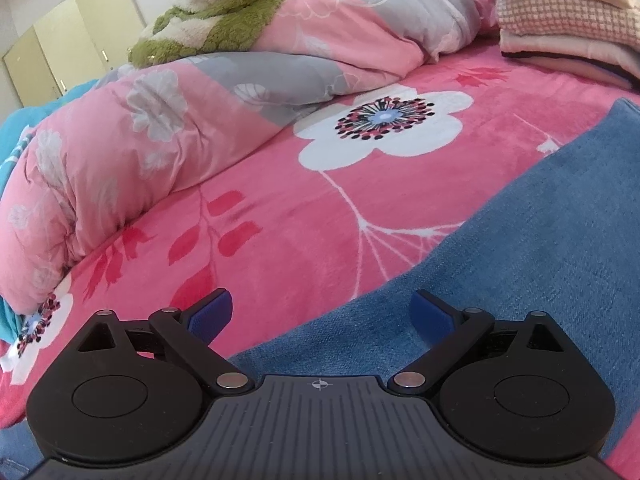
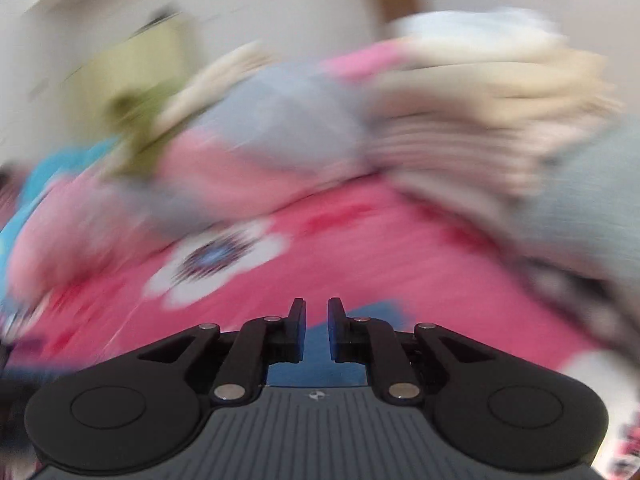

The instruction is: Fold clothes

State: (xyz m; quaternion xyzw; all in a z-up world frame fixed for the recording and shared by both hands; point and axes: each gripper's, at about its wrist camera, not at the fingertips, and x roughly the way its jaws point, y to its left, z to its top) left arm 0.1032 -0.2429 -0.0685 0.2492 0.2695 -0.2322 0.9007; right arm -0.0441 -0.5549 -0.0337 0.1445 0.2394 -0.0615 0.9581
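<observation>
A pink bedspread (image 1: 280, 216) printed with white flowers fills most of both views, sharp from the left wrist and smeared by heavy motion blur from the right. Along its far side lies a bunched pink-and-grey floral duvet (image 1: 168, 120); only the left wrist view shows its folds and print clearly, along with a green and cream plush blanket (image 1: 216, 12) heaped on top of it. The blue denim garment (image 1: 520, 280) lies flat on the bedspread and runs from the near edge to the right in the left wrist view, where its weave is plain to see. From the right wrist it shows only as a small blue patch (image 2: 320, 356) behind and below the fingers. A stack of folded clothes (image 1: 568, 28), cream and pink-checked, sits at the far right of the bed; the right wrist view adds a grey fabric mass (image 2: 580, 200) beside that stack, too blurred to tell what it is. Pale yellow cabinets (image 1: 72, 40) stand against the wall at the back left.

The left gripper (image 1: 322, 314) hovers over the near edge of the denim with its jaws spread wide and nothing between the blue pads. The right gripper (image 2: 317, 328) has its jaws drawn nearly together, a narrow gap left between them, and no cloth is visibly pinched there.
</observation>
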